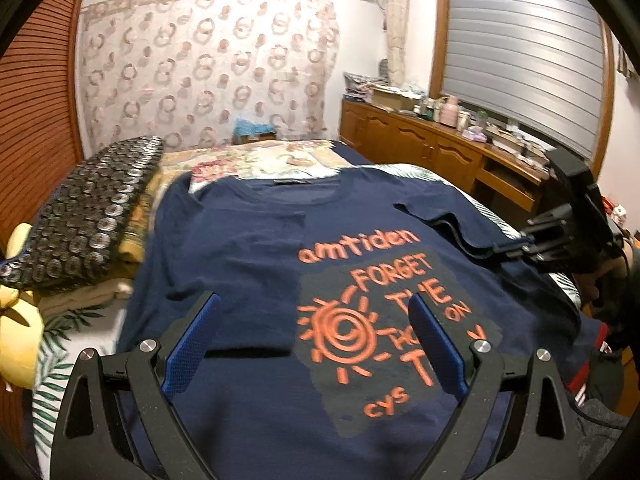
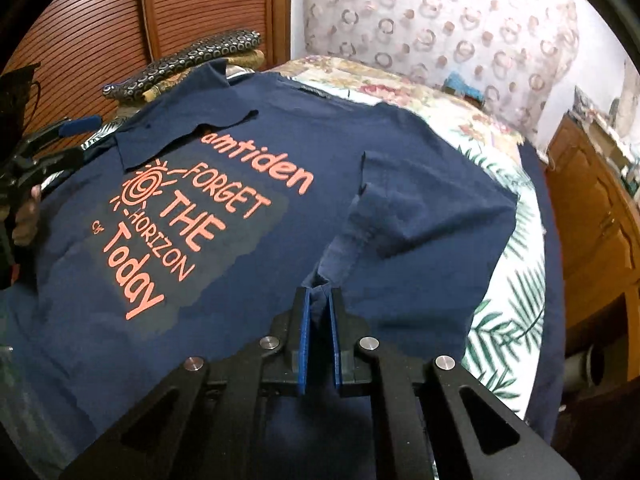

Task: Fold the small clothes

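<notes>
A navy T-shirt (image 1: 248,264) with an orange "FORGET THE HORIZON" print lies face up on the bed, collar at the far end. One sleeve (image 1: 240,280) is folded in over the chest. My left gripper (image 1: 316,300) hovers open over the print, with nothing between its blue pads. My right gripper (image 2: 318,294) is shut on a pinched ridge of navy cloth at the other sleeve (image 2: 420,216), which rises slightly into the jaws. The left wrist view shows the right gripper (image 1: 498,246) at the shirt's right edge. The right wrist view shows the left gripper (image 2: 78,140) at the far left.
A dark ring-patterned cushion (image 1: 92,216) sits on folded bedding left of the shirt, with a yellow plush toy (image 1: 16,320) beside it. The palm-leaf sheet (image 2: 512,320) shows along the bed's right side. A cluttered wooden cabinet (image 1: 440,140) stands beyond it, and a louvred door (image 1: 36,100) on the left.
</notes>
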{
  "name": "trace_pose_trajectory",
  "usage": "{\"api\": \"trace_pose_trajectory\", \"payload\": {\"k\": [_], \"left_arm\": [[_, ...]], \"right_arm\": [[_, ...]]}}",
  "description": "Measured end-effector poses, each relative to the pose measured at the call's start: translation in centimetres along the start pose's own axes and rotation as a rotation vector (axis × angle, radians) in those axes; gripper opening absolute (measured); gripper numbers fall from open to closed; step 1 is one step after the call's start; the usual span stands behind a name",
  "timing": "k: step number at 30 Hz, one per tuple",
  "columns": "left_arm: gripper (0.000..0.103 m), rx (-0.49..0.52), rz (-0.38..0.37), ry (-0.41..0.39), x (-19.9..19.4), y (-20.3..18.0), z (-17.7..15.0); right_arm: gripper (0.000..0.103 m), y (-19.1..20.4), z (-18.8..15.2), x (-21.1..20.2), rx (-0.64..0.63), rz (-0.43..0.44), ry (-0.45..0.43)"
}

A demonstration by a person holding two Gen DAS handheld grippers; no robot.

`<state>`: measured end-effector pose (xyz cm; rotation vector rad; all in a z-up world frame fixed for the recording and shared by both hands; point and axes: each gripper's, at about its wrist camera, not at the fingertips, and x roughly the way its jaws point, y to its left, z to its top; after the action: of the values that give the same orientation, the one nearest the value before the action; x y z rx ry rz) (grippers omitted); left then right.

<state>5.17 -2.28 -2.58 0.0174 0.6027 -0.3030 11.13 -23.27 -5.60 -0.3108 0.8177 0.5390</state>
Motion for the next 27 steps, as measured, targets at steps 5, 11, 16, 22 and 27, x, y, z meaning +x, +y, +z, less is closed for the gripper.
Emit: {"api": "trace_pose_trajectory", "payload": {"k": [5, 11, 16, 22, 27], "left_arm": [[0.095, -0.007, 0.060, -0.032, -0.9, 1.9, 1.2], [0.095, 0.000, 0.108, -0.049, -0.9, 4.6, 3.4], [0.090, 0.026, 0.132, -0.044, 0.5, 6.4, 5.6], [0.071, 0.045, 0.132, 0.011, 3.5, 7.9, 7.6], [0.056, 0.028, 0.138, 0.070, 6.6, 9.1, 8.7]], "right_arm": [[0.013, -0.6, -0.2, -1.4, 0.004, -0.018, -0.015], [0.037, -2.1, 0.5, -2.3, 0.071, -0.103, -0.076], [0.056, -3.3, 1.6, 0.1, 0.121, -0.126, -0.084], [0.056, -3.9, 1.9, 3.3, 0.166, -0.124, -0.045], [0.057, -4.3, 1.7, 4.2, 0.184, -0.108, -0.054]]}}
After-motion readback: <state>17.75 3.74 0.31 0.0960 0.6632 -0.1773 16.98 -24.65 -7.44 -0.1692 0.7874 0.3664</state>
